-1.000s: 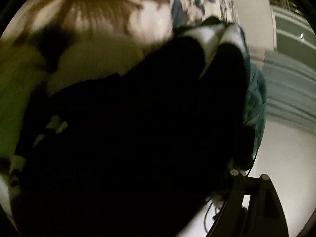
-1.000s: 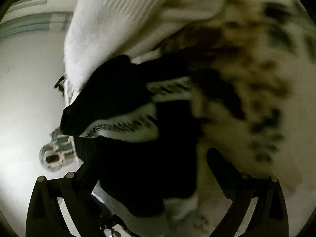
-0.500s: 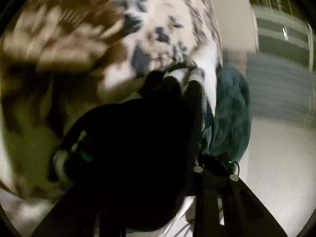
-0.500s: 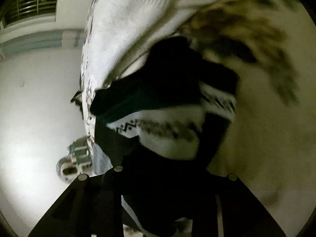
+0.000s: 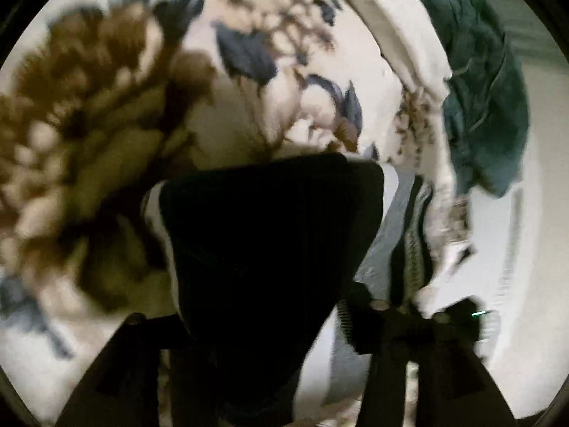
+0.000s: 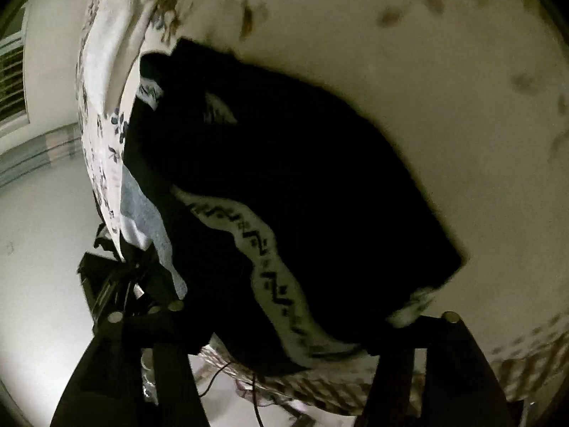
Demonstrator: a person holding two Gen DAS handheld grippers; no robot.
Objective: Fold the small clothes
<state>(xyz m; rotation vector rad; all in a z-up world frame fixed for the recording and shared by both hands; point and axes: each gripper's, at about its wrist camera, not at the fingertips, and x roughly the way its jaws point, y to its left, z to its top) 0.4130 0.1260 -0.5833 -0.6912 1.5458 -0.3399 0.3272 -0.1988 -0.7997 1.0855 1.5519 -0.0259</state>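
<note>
A black knitted garment [image 5: 270, 249] lies folded on the flowered bedspread [image 5: 249, 53], blurred by motion. My left gripper [image 5: 259, 316] hangs over its near end with the jaws opening; the cloth sits between the fingers, with a gap at each pad. In the right wrist view the same black garment [image 6: 302, 178] shows a white patterned band [image 6: 270, 270] across it. My right gripper [image 6: 295, 320] is at its near edge, jaws opening, its fingers wide on either side and not pressing the cloth.
A white sweater [image 5: 402, 35] and a teal garment [image 5: 480, 89] lie at the bed's far right edge. A grey cloth [image 6: 142, 210] is beside the black garment. Beyond the bed edge are pale floor [image 6: 35, 249], a dark device [image 6: 103, 274] and cables [image 6: 231, 384].
Both grippers closed and then spread again. The left one drew back and up, so the black garment looks smaller. The right one swung sideways and rolled; the garment now lies flatter.
</note>
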